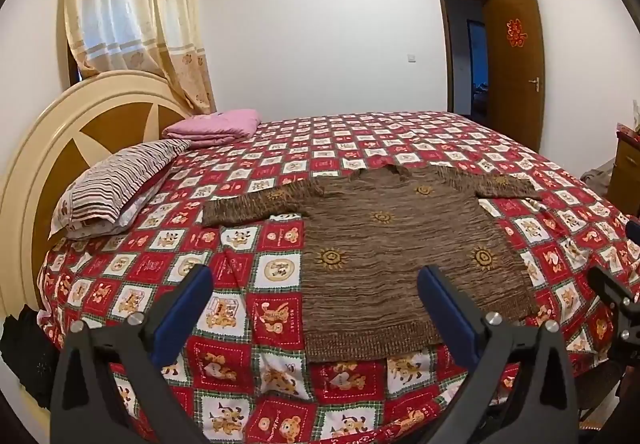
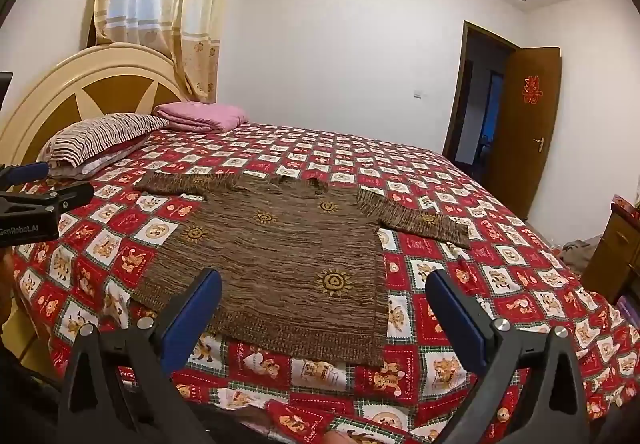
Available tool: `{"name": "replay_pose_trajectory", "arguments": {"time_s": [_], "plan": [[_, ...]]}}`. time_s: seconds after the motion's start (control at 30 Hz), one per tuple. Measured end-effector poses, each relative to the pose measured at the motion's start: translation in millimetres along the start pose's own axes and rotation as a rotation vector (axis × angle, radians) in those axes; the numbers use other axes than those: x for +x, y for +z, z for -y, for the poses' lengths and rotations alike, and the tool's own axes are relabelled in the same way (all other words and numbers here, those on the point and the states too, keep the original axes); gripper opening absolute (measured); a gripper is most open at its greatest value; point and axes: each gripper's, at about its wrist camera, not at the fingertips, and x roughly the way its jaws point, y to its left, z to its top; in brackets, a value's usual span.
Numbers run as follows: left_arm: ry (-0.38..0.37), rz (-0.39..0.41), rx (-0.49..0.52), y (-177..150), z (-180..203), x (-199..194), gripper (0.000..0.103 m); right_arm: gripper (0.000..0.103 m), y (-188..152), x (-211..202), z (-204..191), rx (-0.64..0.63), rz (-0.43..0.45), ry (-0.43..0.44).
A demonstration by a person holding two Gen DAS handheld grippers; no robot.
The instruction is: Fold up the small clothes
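A small brown knitted sweater (image 1: 384,248) with yellow sun motifs lies flat on the bed, both sleeves spread out sideways and its hem toward me. It also fills the middle of the right wrist view, sweater (image 2: 280,256). My left gripper (image 1: 316,280) hovers open above the hem's left corner, with nothing between its blue pads. My right gripper (image 2: 324,284) stands open over the hem's right part, holding nothing. The left gripper's body also shows at the far left of the right wrist view.
The bed (image 1: 280,172) wears a red and white cartoon-check sheet. A striped pillow (image 1: 120,184) and a folded pink blanket (image 1: 216,128) lie by the round headboard (image 1: 60,132). A brown door (image 1: 516,68) stands open at the right, with a wooden cabinet (image 2: 616,252) nearby.
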Motion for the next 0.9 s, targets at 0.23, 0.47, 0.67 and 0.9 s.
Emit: {"name": "replay_pose_trajectory", "arguments": {"time_s": [0.23,0.47,0.67,0.9], "plan": [[0.000,-0.003,-0.004,1.2,-3.5,2.3,0.103,0.102,-1.9,0.7,-1.4,-0.006,0.001,0.002],[0.000,-0.006,-0.006,1.6,-6.6,3.2,0.103,0.102,-2.8,1.3,-1.4,-0.007,0.000,0.004],[0.002,-0.005,-0.008,1.0,-6.8,2.9,0.103,0.102,-3.9,1.6,-2.4,-0.013,0.003,0.005],[0.004,-0.004,-0.013,0.4,-9.2,4.1,0.103,0.102,-3.9,1.0,-3.3,-0.014,0.003,0.008]]}}
